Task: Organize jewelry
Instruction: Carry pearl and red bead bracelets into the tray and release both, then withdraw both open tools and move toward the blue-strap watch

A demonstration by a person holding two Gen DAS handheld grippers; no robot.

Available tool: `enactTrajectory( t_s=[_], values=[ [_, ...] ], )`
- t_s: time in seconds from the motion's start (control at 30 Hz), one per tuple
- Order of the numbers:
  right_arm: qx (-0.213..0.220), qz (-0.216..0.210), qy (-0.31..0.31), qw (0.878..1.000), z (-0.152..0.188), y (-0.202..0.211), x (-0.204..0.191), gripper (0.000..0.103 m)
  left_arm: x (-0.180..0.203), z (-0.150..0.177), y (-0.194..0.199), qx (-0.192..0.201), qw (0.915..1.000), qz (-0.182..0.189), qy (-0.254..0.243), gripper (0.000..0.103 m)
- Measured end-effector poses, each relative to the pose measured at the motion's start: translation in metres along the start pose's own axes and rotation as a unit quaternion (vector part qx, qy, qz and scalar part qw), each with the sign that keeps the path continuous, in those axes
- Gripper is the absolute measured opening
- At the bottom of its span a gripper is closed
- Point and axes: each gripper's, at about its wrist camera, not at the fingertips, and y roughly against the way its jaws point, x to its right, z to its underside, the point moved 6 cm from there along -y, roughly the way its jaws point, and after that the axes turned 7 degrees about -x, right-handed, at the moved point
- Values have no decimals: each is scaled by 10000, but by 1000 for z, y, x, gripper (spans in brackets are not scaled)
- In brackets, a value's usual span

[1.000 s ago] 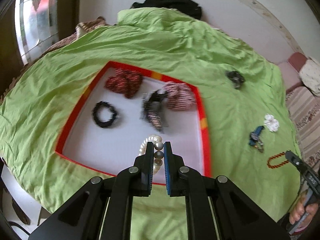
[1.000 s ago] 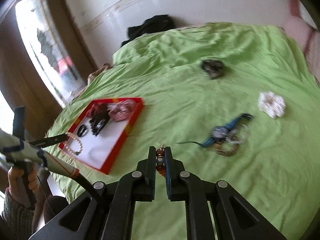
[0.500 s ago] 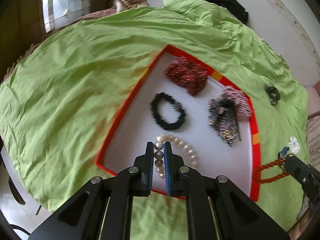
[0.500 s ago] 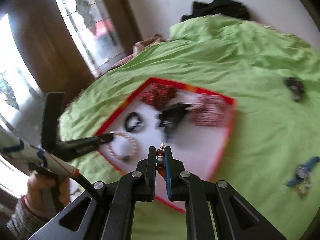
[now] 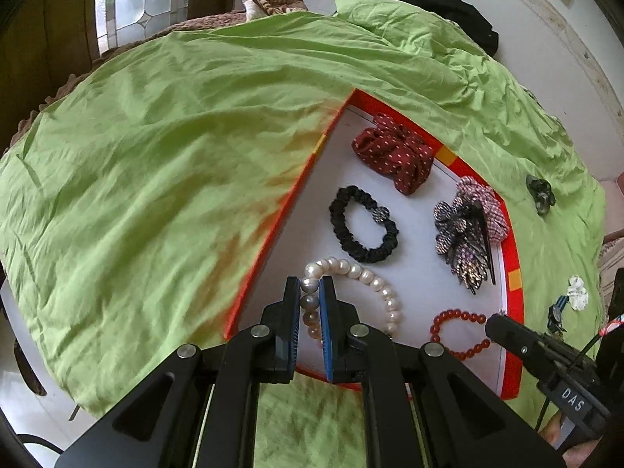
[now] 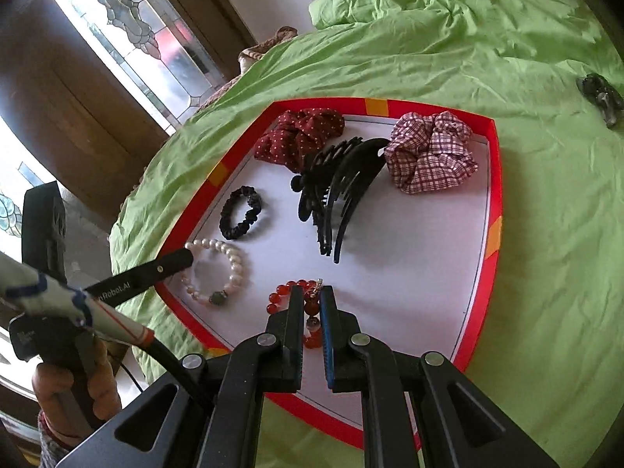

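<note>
The pearl bracelet (image 5: 353, 292) is a loop of round cream beads with a few greyer, pinker ones; the left gripper (image 5: 311, 292) pinches those darker beads, and the loop lies flat on the white floor of the tray (image 5: 511, 257), in its near left corner. The red bracelet (image 6: 300, 304) is a ring of glossy red beads with a small metal charm; the right gripper (image 6: 311, 304) is closed around its near side, and it lies in the tray's near middle, just right of the pearls. Neither loop has a clear long axis. Farther back in the tray lie a black scrunchie (image 5: 362, 230), a red dotted scrunchie (image 5: 394, 152), a checked scrunchie (image 6: 431, 152) and a black claw clip (image 6: 335, 191), its teeth pointing toward the grippers. The tray sits on a wrinkled green sheet (image 5: 156, 156), beside a leaded-glass window (image 6: 128, 39).
</note>
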Motion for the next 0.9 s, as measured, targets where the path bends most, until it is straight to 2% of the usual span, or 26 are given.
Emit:
enactTrajectory(
  t_s=[0.2,0.37,0.4,0.43,0.5,0.73,0.9],
  values=[
    [-176,-69,195,9996,8,-15,-14,9,-5,-2,8,88,9999,-48,98,9],
    [-171,-4,310,9994,14,-15,-20,9,1,-3,23,262,9995,-153,-17,10],
    [-154,-7,269,9995,14,-13,-19,15,1,-3,26,289,9994,-173,-34,14],
    [-140,-12,237,9996,14,-11,-18,26,3,-3,32,348,9991,-214,-63,24],
    [-21,17,176,9998,13,0,-14,41,6,-1,41,449,9985,-290,-84,39],
    [375,237,244,9987,31,50,5,47,34,17,78,828,9936,-627,-453,46],
    [437,531,226,9974,61,80,29,48,68,37,94,884,9921,-575,-685,49]
  ],
)
